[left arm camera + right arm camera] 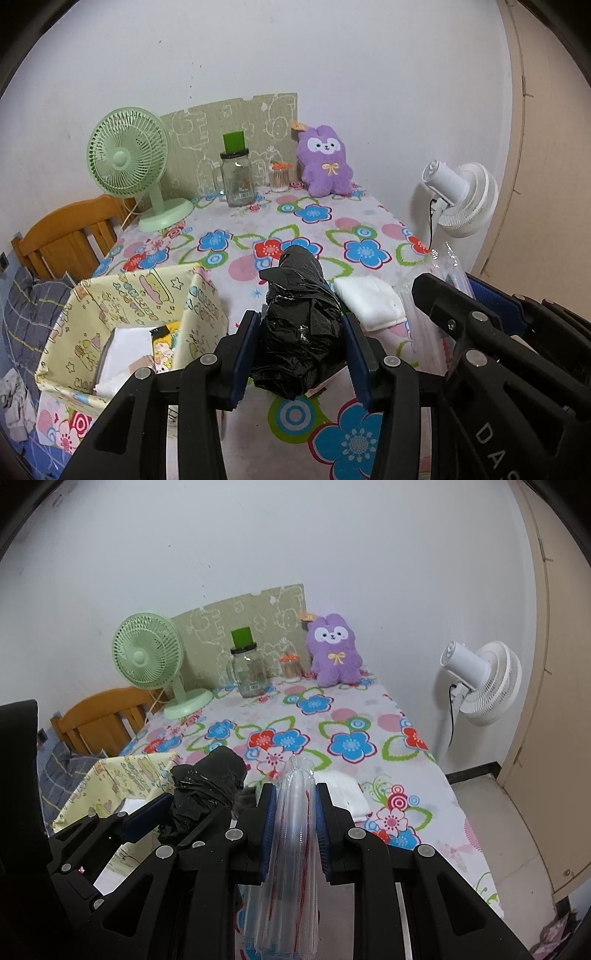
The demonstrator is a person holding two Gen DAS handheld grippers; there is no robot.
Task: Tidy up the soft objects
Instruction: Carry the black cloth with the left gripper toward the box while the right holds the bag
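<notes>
A table (258, 221) in a flowered cloth is standing against a white wall. A patterned box (122, 314) at its left edge is holding papers. The left gripper (299, 354) is clamping a black bag (299, 325), its long axis pointing away toward the wall. The right gripper (295, 830) is clamping a clear bag (291, 849), also lengthwise, above the table.

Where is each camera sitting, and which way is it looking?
Left wrist: rides on the left gripper, looking along its fingers at the black plastic bag it grips beside the patterned box; the right gripper shows at the right edge.
Right wrist: rides on the right gripper, looking along the clear plastic pack it grips; the left gripper shows at the left.
Shared: both face the far wall across the flowered table, with the green fan and purple plush.
</notes>
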